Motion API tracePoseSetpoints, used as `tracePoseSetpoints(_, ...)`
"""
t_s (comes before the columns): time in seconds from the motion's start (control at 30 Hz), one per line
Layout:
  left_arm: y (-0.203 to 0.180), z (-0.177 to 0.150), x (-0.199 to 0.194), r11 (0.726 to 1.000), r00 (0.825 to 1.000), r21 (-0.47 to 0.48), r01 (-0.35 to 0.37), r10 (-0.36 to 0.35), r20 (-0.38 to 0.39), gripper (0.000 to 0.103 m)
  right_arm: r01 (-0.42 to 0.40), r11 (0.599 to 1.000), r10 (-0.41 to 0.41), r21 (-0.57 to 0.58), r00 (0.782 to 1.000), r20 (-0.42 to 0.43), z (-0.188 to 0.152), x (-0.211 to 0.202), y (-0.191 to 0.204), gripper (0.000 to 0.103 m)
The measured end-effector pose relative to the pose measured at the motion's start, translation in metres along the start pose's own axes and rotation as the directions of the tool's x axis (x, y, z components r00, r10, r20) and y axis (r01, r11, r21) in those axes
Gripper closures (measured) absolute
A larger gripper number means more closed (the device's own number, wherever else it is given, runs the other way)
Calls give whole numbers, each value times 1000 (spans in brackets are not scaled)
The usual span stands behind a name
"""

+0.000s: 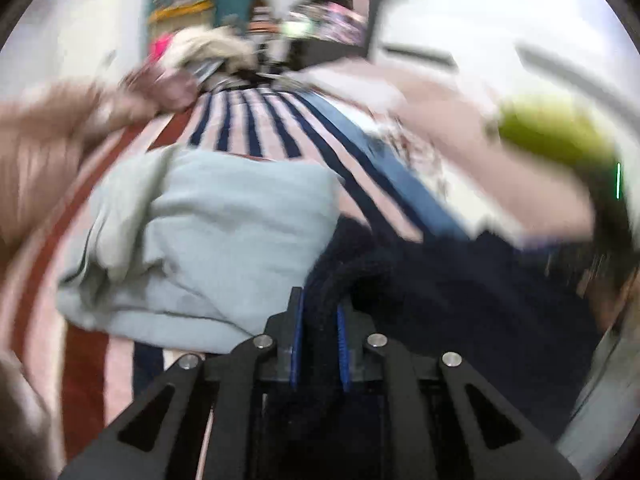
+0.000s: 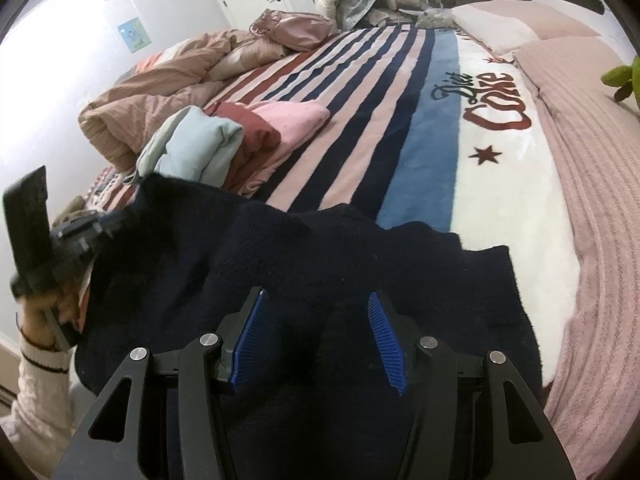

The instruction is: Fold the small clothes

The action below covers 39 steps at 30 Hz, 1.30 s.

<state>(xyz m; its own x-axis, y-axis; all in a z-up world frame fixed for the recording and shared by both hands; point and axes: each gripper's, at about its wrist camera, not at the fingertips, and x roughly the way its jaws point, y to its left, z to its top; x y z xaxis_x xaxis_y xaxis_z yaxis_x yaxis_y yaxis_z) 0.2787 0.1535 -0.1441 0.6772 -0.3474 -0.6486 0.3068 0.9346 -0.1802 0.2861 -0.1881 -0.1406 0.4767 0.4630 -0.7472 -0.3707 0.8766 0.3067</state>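
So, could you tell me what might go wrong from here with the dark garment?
1. Only the left gripper is shut on the navy garment; the right gripper is open above it, so a one-sided pull may skew the fold.
2. The lifted edge is close to the folded stack, whose light blue piece lies on top, and could drag or topple it.
3. The left wrist view is blurred by motion, so the grip may slip.

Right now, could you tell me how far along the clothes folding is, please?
Done: a light blue garment, a dark red one and a pink one lie folded in a row on the striped blanket. In hand: the navy garment, gripped at one edge by the left gripper, while the right gripper hangs open above it. Left: the navy piece isn't folded yet.
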Motion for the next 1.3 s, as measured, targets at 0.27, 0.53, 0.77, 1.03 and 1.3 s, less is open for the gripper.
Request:
tracePoseSetpoints(0.27, 71, -14, 29, 973, 987, -196, -122, 98, -131, 93, 37, 999, -37, 16, 999, 21, 1, -8, -13, 54)
tracePoseSetpoints(0.53, 51, -48, -65, 970, 999, -240, -39, 42, 6, 34, 89, 995, -94, 47, 988, 120, -33, -70, -29, 60)
tracePoseSetpoints(0.77, 11, -130, -135, 923, 999, -385, -6, 19, 32, 14, 104, 993, -90, -51, 969, 230, -108, -104, 31, 95)
tracePoseSetpoints(1.03, -32, -198, -120, 814, 974, -544, 203, -226, 25, 14, -57, 994, 76, -97, 976, 206, -147, -76, 98, 95)
tracePoseSetpoints(1.3, -31, -186, -73, 694, 952, -651, 307, -214, 221, 14, -47, 996, 59, -77, 985, 161, -140, -31, 125, 95)
